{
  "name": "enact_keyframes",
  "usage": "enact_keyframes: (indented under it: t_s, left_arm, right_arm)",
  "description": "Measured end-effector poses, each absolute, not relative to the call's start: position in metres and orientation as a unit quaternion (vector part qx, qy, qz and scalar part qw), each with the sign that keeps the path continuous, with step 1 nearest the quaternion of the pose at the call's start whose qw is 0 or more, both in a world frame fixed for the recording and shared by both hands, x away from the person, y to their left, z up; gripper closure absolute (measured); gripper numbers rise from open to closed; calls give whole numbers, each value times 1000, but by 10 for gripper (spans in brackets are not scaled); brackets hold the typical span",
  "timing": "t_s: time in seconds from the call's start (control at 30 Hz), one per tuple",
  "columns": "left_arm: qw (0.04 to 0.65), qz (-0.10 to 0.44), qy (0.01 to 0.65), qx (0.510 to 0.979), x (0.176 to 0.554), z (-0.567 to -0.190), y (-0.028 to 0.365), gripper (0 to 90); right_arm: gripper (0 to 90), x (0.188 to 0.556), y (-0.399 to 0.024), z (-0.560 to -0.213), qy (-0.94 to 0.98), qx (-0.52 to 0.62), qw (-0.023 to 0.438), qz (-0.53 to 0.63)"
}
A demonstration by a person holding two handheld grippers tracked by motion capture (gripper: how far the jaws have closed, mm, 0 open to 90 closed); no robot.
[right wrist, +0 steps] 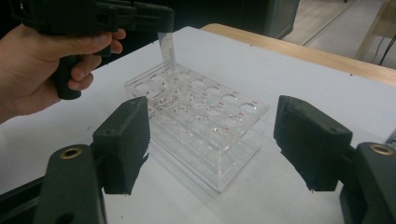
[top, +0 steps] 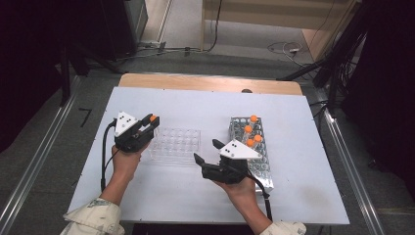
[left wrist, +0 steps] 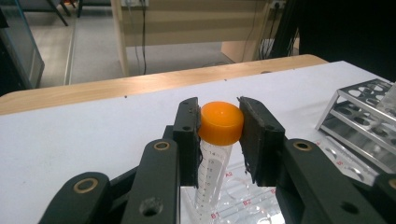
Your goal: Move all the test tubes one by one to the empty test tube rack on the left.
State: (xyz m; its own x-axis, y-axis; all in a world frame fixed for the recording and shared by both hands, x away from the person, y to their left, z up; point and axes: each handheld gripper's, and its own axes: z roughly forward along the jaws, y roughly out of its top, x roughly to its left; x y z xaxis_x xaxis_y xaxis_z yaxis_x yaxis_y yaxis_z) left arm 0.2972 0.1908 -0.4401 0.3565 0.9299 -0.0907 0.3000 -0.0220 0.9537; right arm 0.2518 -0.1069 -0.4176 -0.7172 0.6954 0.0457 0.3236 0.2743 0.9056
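Holding tube above clear rack, metal rack with tubes

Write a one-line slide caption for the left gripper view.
Left gripper shut on an orange-capped tube, held upright above the clear rack.

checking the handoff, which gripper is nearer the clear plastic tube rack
Left. The left gripper, shut on an orange-capped clear tube, hangs over the clear plastic tube rack's far left corner. The right gripper, open, sits just off its right end.

Orange-capped clear tube, transparent rack with red labels, silvery metal rack, white table
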Motion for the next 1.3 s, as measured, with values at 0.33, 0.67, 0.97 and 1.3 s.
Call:
enact_keyframes:
  t_s: [0.33, 0.67, 0.97, 1.3]
  left_arm:
    - [500, 303, 479, 654, 296, -450, 188, 679]
    - [515, 301, 476, 647, 294, -448, 189, 533]
    - [533, 309, 485, 621, 286, -434, 190, 286]
    - [534, 305, 480, 625, 278, -427, 182, 180]
  right_arm:
    - [256, 253, -110, -418, 775, 330, 185, 507]
    - [256, 254, -112, -418, 773, 333, 186, 507]
    - [258, 255, -123, -416, 765, 345, 193, 508]
    - [260, 259, -153, -410, 749, 366, 215, 508]
